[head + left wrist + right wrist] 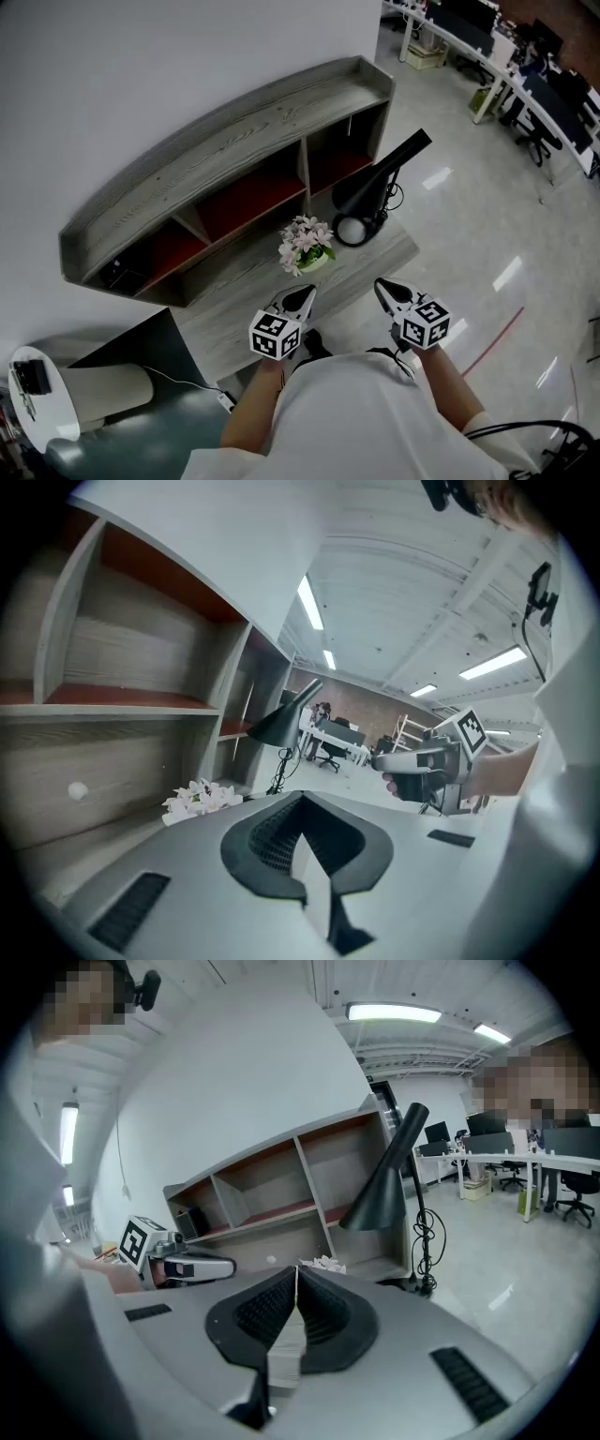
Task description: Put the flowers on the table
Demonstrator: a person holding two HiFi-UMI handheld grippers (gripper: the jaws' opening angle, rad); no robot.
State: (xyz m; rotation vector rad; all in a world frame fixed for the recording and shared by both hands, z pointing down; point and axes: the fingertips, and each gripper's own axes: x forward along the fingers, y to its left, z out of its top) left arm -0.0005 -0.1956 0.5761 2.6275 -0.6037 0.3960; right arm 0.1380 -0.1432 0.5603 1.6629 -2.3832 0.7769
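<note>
On the table, the flowers stand ahead of both closed jaws

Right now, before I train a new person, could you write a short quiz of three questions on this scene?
1. True or false: the flowers stand on the table.
2. What stands right beside the flowers?
A) a black lamp
B) a red cup
C) a laptop
3. Fill in: the left gripper and the right gripper are both empty, with their jaws ____.

Key: 1 true; 2 A; 3 shut.
</note>
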